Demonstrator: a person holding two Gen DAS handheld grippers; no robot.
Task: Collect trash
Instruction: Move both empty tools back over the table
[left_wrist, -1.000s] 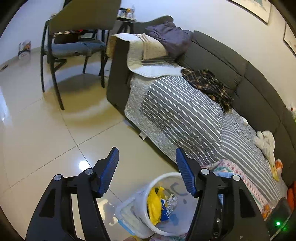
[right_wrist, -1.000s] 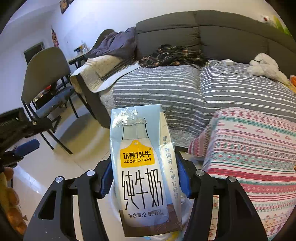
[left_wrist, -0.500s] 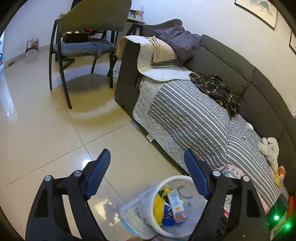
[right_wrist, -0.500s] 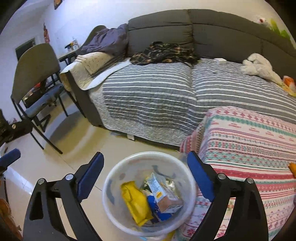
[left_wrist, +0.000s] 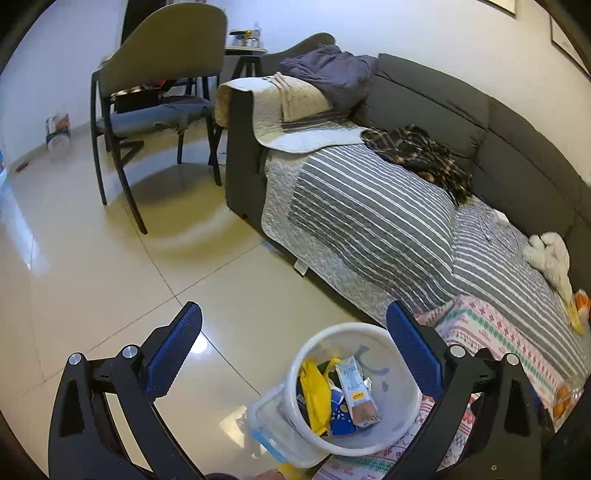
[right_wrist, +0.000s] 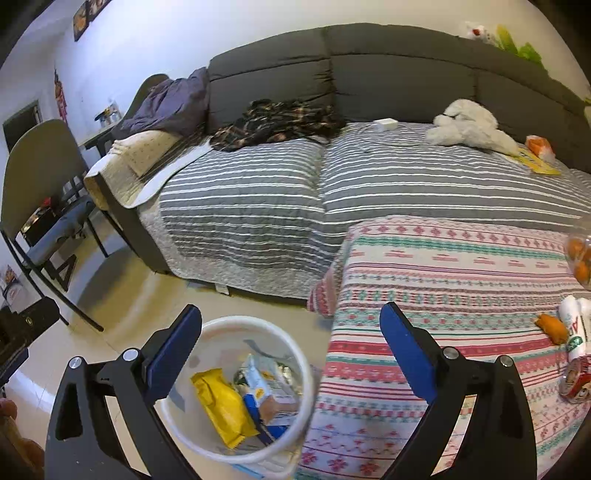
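Note:
A white trash bin (left_wrist: 399, 417) stands on the floor beside the patterned cloth; it also shows in the right wrist view (right_wrist: 258, 328). Inside lie a milk carton (left_wrist: 358, 391) (right_wrist: 258, 384), a yellow wrapper (left_wrist: 314, 391) (right_wrist: 221, 406) and blue packaging. My left gripper (left_wrist: 291, 332) is open and empty above the bin. My right gripper (right_wrist: 290, 332) is open and empty, above the bin's right rim. On the patterned cloth (right_wrist: 443, 280) at the right lie a red can (right_wrist: 576, 380), a white tube (right_wrist: 576, 325) and an orange scrap (right_wrist: 552, 326).
A grey sofa with a striped cover (right_wrist: 332, 184) fills the back, with a plaid garment (right_wrist: 277, 122), a white plush toy (right_wrist: 469, 125) and a yellow paper (right_wrist: 535, 162) on it. A chair (left_wrist: 159, 92) stands on the tiled floor at the left. A clear lidded box (left_wrist: 273, 428) sits beside the bin.
My right gripper opened and let go of the milk carton, which now lies in the bin. Both grippers have shifted slightly, the right one toward the patterned cloth.

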